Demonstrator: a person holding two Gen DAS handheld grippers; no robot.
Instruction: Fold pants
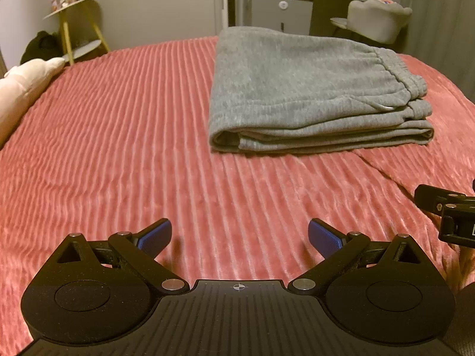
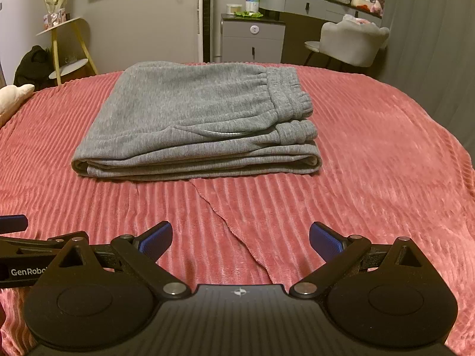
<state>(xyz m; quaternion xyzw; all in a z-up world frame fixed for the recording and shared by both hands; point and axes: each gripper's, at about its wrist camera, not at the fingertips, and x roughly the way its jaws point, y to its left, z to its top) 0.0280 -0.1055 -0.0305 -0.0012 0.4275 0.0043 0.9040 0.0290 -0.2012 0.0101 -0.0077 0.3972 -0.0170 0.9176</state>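
Note:
Grey sweatpants (image 1: pixel 305 89) (image 2: pixel 196 118) lie folded into a flat rectangular stack on the pink ribbed blanket (image 1: pixel 118 136) (image 2: pixel 371 160), waistband and cuffs toward the right. My left gripper (image 1: pixel 239 237) hovers open over bare blanket, well short of the stack and to its left. My right gripper (image 2: pixel 240 240) is open too, held back from the stack's near edge, with nothing between its blue pads (image 2: pixel 157 238). Each wrist view catches the other gripper at its side edge.
A fold in the blanket (image 2: pixel 228 222) runs from the stack toward me. A pale pillow (image 1: pixel 20 92) lies at the bed's left edge. Beyond the bed stand a yellow side table (image 2: pixel 65 47), a grey cabinet (image 2: pixel 252 41) and a grey chair (image 2: pixel 350 41).

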